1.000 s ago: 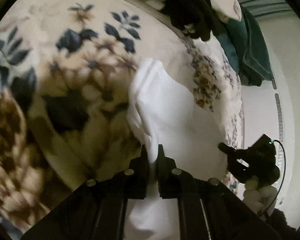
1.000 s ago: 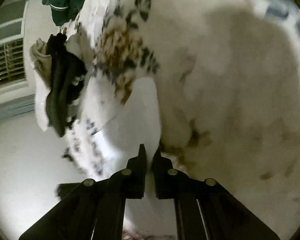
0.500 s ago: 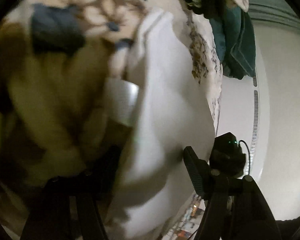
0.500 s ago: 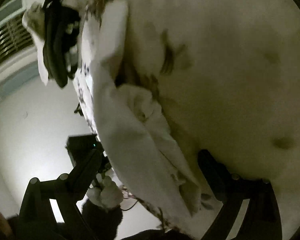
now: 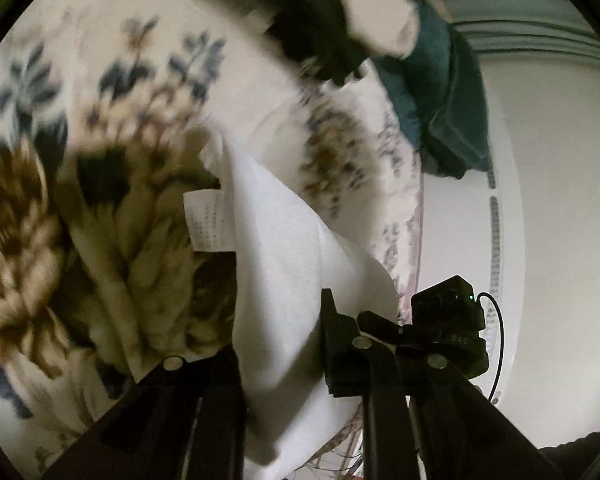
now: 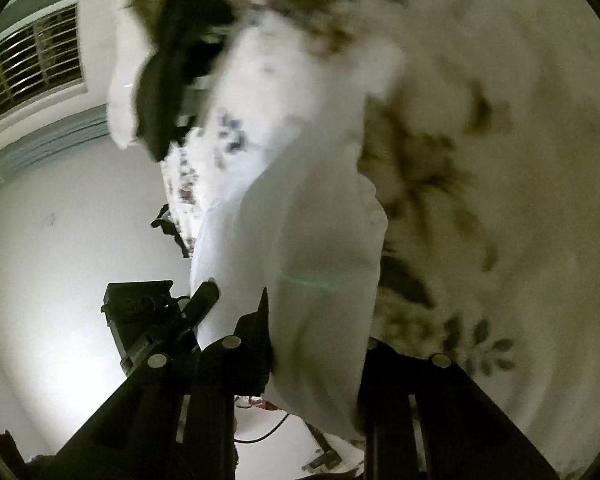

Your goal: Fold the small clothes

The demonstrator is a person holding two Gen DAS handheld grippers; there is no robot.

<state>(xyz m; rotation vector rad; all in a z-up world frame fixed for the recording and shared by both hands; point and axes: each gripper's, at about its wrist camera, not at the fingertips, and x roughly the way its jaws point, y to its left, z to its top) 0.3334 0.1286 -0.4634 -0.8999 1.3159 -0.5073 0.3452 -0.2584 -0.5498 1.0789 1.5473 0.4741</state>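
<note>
A small white garment [image 5: 284,276] lies folded on a floral bedspread [image 5: 100,220], with a white care label [image 5: 210,220] sticking out at its left edge. My left gripper [image 5: 280,356] is open, its fingers apart on either side of the garment's near end. In the right wrist view the same white garment [image 6: 312,240] lies between the spread fingers of my right gripper [image 6: 316,344], which is open. The right gripper also shows in the left wrist view [image 5: 440,332], close beside the left one at the bed's edge.
A pile of dark and white clothes [image 5: 320,28] and a teal garment [image 5: 440,92] lie at the far end of the bed. The same pile shows in the right wrist view [image 6: 168,64]. A white wall and a barred window [image 6: 28,72] lie beyond the bed.
Both grippers were shut on the white garment a second ago; both have opened and let it go. The garment now lies folded on the bedspread, and both views have shifted.
</note>
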